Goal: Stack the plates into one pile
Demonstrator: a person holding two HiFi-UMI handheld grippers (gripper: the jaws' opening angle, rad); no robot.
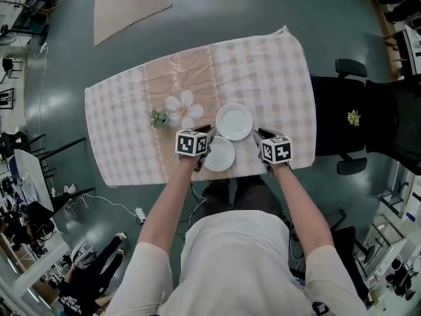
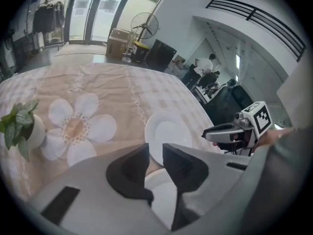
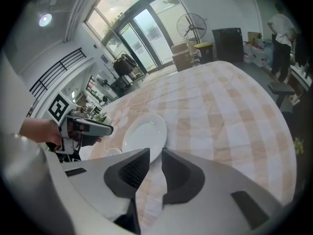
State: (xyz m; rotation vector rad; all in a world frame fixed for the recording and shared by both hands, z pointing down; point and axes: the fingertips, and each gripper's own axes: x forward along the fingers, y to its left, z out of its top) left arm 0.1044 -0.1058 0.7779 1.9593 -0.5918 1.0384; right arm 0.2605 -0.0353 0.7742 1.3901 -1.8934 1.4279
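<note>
White larger plate (image 1: 234, 121) sits near the front edge of the bench (image 1: 296, 157) on a checked cloth (image 1: 276, 71), w/ the smaller plate (image 1: 219, 154) just beside it, nearer the person; can't tell if the rims touch. Left claw (image 2: 155, 153) is at the smaller plate's left rim, jaws slightly apart, rim showing in the gap, no clamp seen. Right claw (image 3: 156, 153) is by the larger plate's right side, jaws slightly apart over bare cloth, plate edge just past the tips. Small potted plant (image 1: 158, 118) & flower print (image 1: 183, 108) lie left of the plates, apart from both. Black chair (image 1: 342, 117) stands at the bench's right end.
</note>
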